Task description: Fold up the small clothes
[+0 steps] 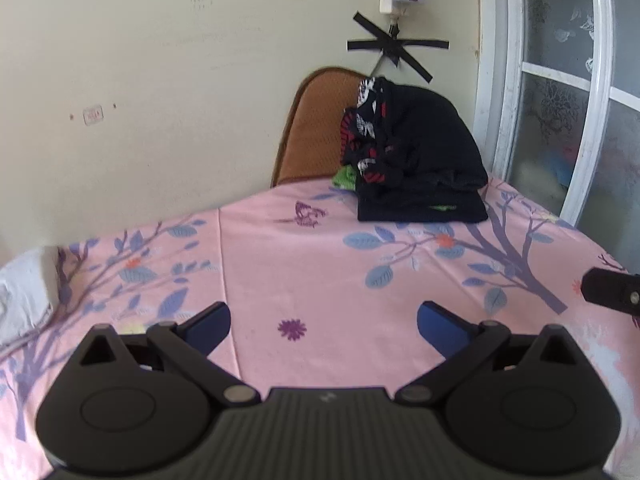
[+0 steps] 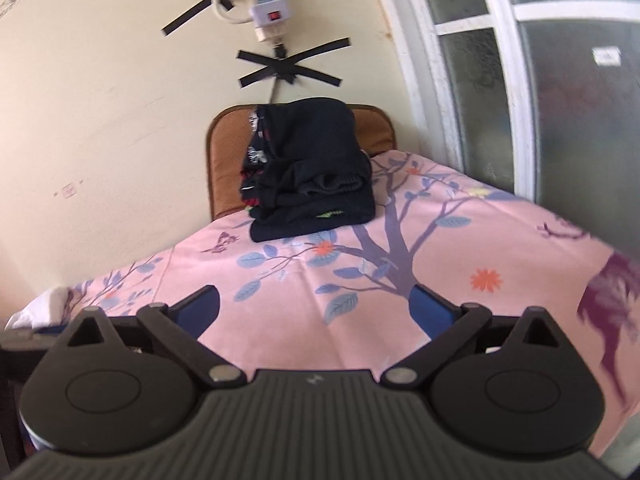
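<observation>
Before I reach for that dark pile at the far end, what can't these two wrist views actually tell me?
- Pile of clothes: how many pieces it holds; dark folds merge in both views.
- Green item, left wrist view: mostly buried under the pile.
- White cloth: cut by the left edge.
- Right gripper: its body hides the near tablecloth.
- Right edge, right wrist view: purple print blurred.

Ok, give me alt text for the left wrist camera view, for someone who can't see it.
The open, empty left gripper hovers over a pink floral tablecloth. A pile of dark clothes sits at the far edge before a brown chair back; the right gripper's tip shows at right.
</observation>
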